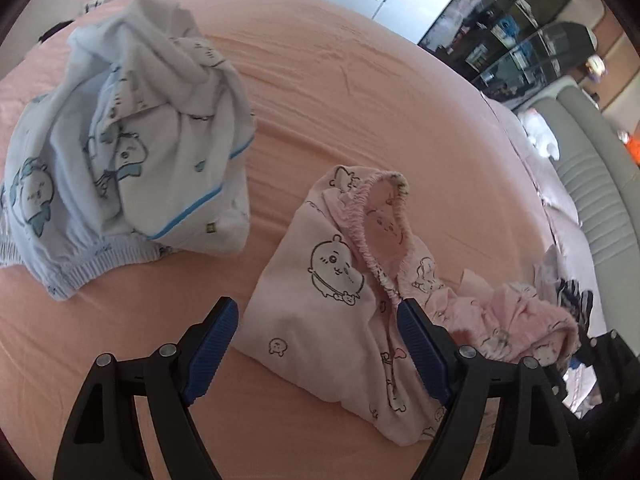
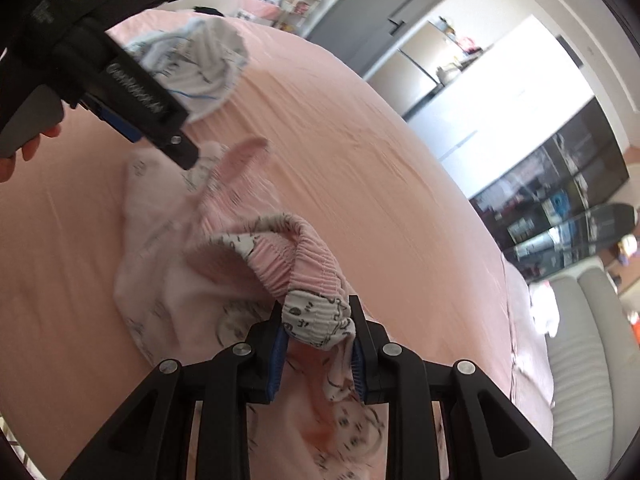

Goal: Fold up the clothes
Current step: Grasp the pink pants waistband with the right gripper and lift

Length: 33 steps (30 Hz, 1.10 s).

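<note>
Pink cartoon-print pyjama pants (image 1: 340, 280) lie bunched on the pink bed sheet (image 1: 360, 100), waistband up. My left gripper (image 1: 316, 340) is open, its blue pads either side of the pants' near edge, holding nothing. In the right wrist view my right gripper (image 2: 318, 340) is shut on the pants' elastic waistband (image 2: 316, 316) and lifts it off the sheet; the rest of the pants (image 2: 160, 260) trails left. The left gripper (image 2: 160, 128) shows at upper left there, above the pants. A crumpled pale blue and white pyjama pile (image 1: 132, 152) lies to the far left.
The blue pile also shows at the top of the right wrist view (image 2: 200, 68). A grey padded headboard (image 1: 600, 200) and more bunched fabric (image 1: 572, 300) lie at the right. Dark glass shelves (image 1: 512, 40) and cabinets (image 2: 460, 92) stand beyond the bed.
</note>
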Each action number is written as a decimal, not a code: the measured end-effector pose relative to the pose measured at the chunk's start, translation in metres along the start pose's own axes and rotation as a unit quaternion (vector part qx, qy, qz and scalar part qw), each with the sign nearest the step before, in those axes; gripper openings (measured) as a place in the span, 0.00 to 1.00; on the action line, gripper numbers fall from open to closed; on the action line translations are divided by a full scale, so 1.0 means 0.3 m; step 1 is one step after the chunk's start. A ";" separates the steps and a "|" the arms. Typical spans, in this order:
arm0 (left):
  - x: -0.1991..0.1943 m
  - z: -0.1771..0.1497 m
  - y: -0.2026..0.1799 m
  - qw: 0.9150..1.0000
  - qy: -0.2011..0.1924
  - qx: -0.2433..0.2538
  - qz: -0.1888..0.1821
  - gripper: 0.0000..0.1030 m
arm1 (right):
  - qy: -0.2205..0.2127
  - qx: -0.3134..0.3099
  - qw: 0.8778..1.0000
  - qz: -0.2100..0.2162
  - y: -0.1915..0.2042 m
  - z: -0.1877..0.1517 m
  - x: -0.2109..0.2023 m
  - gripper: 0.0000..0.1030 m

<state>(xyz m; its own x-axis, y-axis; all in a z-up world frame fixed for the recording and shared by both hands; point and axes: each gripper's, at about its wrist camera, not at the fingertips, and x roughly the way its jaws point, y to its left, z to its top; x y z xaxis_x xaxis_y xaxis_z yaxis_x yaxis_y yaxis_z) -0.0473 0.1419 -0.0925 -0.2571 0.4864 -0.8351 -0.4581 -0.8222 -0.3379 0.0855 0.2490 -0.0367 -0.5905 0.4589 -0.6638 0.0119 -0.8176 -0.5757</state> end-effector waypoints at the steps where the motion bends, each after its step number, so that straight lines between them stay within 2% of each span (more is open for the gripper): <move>1: 0.011 0.001 -0.019 1.000 0.000 0.017 0.004 0.79 | 0.005 0.008 1.000 -0.002 -0.018 -0.013 0.001 0.24; 6: 0.070 0.001 -0.091 0.994 -0.006 0.092 0.064 0.79 | 0.025 0.050 0.998 0.004 -0.075 -0.058 0.014 0.25; 8: 0.087 0.003 -0.104 0.991 -0.009 0.111 0.076 0.79 | 0.031 0.067 0.997 0.010 -0.093 -0.078 0.015 0.24; 14: 0.102 0.049 -0.120 0.991 -0.032 0.120 0.053 0.79 | 0.060 0.102 0.993 0.013 -0.130 -0.158 0.034 0.25; 16: 0.098 0.071 -0.137 0.989 -0.042 0.140 0.037 0.79 | 0.065 0.110 0.992 0.019 -0.138 -0.182 0.033 0.24; 18: 0.101 0.073 -0.163 0.979 -0.049 0.196 0.025 0.79 | 0.069 0.119 0.990 0.023 -0.143 -0.205 0.034 0.25; 20: 0.105 0.072 -0.192 0.964 -0.054 0.259 0.014 0.79 | 0.074 0.126 0.989 0.027 -0.148 -0.227 0.035 0.25; 21: 0.107 0.071 -0.207 0.955 -0.056 0.290 0.009 0.79 | 0.077 0.128 0.988 0.027 -0.152 -0.236 0.038 0.25; 24: 0.143 0.058 -0.253 0.920 -0.036 0.389 0.023 0.79 | 0.081 0.130 0.988 0.028 -0.154 -0.261 0.036 0.25; 26: 0.176 0.074 -0.265 0.908 -0.018 0.416 0.035 0.79 | 0.083 0.134 0.987 0.034 -0.152 -0.277 0.031 0.25; 27: 0.191 0.089 -0.267 0.906 -0.014 0.421 0.039 0.79 | 0.085 0.137 0.986 0.036 -0.150 -0.281 0.031 0.25; 28: 0.205 0.107 -0.266 0.908 -0.013 0.417 0.040 0.79 | 0.087 0.140 0.986 0.037 -0.149 -0.284 0.032 0.25; 30: 0.237 0.140 -0.264 0.918 0.004 0.396 0.021 0.79 | 0.089 0.141 0.985 0.037 -0.140 -0.289 0.028 0.25; 33: 0.267 0.145 -0.276 0.921 0.027 0.389 -0.006 0.77 | 0.093 0.142 0.985 0.039 -0.130 -0.290 0.031 0.25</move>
<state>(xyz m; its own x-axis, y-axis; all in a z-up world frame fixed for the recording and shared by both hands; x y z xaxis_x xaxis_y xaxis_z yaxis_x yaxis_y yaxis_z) -0.0668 0.2619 -0.1124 -0.2155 0.4616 -0.8605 -0.9366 -0.3469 0.0485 0.1498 0.3155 -0.0620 -0.4392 0.4243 -0.7919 -0.1900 -0.9054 -0.3798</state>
